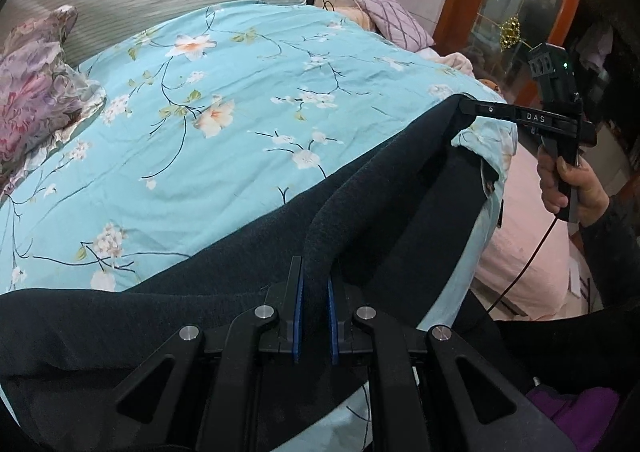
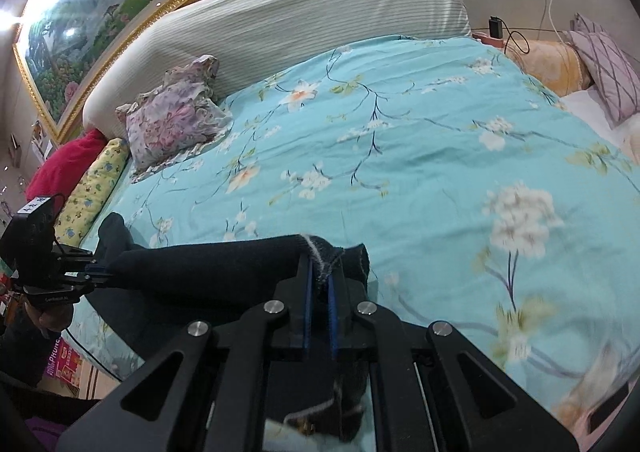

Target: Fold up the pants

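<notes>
Both claws, the left gripper [image 1: 316, 292] and right gripper [image 2: 320, 284], clamp the dark pants [image 1: 224, 292], stretching the edge taut between them above the floral quilt [image 1: 224, 92] for folding.

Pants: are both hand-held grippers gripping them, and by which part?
Yes. The left hand-held gripper pinches a thick rolled edge of the dark pants; the right hand-held gripper pinches another edge.

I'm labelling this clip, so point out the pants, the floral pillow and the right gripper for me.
pants [image 1: 224, 292]: left wrist view, on the broad dark cloth lying on the bed.
floral pillow [image 2: 176, 120]: right wrist view, on its purple flowered face.
right gripper [image 2: 320, 276]: right wrist view, between its fingertips, shut on the pants' edge.
</notes>
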`<state>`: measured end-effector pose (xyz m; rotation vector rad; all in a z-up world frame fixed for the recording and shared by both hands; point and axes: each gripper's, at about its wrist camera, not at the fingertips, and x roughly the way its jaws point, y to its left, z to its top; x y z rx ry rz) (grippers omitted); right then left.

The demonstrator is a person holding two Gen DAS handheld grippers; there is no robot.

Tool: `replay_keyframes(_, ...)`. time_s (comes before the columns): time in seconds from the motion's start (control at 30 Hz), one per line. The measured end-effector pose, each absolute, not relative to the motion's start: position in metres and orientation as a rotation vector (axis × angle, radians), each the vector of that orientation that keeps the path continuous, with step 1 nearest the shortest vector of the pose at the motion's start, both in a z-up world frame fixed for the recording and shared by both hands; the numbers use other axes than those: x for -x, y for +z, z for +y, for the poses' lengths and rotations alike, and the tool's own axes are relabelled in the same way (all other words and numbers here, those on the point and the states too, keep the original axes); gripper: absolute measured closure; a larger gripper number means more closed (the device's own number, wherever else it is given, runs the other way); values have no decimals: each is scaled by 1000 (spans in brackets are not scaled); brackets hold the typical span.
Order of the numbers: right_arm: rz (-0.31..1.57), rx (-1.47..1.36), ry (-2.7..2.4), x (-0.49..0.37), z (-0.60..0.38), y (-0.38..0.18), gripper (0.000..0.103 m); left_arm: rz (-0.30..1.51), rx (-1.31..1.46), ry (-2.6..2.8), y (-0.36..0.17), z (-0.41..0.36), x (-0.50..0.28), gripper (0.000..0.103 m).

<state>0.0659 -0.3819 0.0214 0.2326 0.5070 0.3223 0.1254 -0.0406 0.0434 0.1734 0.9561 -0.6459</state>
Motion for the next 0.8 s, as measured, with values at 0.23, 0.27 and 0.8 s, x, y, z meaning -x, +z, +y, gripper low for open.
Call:
replay_keyframes(0.23,508,-239,311,-40,-381,4,95,948,-180,-668,30,-42,-104,95)
replay_keyframes(0.27,513,-239,307,-38,-380,0,95,954,-181,-669,26,-42,-102,95)
replay_keyframes(0.8,582,-250,218,-19,-376,-46,71,988,-174,-667,-8,-47,-89,81)
